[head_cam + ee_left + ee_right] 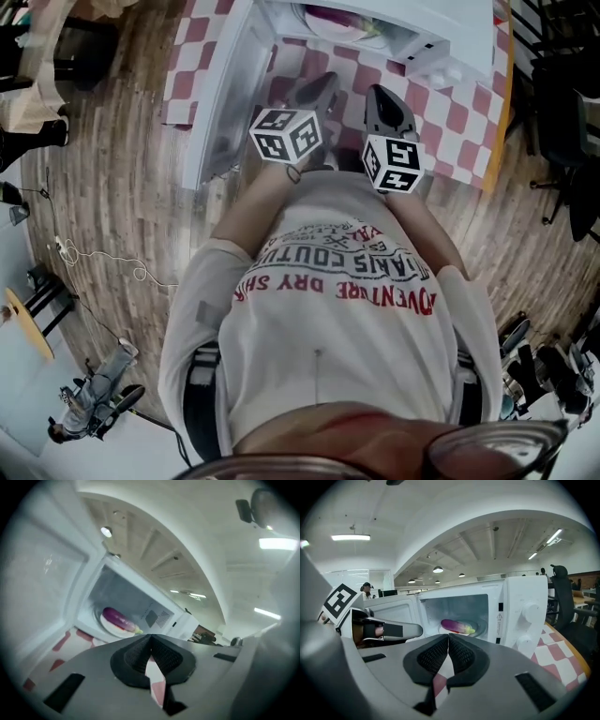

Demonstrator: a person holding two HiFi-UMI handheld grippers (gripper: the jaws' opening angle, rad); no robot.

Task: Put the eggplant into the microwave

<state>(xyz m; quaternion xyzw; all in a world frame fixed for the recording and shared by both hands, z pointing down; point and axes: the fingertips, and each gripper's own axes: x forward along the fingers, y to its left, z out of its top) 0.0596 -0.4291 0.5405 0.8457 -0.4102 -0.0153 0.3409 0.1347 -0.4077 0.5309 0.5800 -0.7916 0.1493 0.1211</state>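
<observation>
One eggplant (457, 626) lies on one plate (108, 626) inside the one open microwave (525, 613), centre frame in the right gripper view; two grippers, left gripper (151, 638) and right gripper (448, 637), jaws together, empty, over the checked bench (455, 117).

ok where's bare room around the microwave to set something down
Bare checkered cloth right of the microwave, up to the table edge, and left of the open door. Inside is crowded: eggplant on the plate; left tool and right tool fill the front.
</observation>
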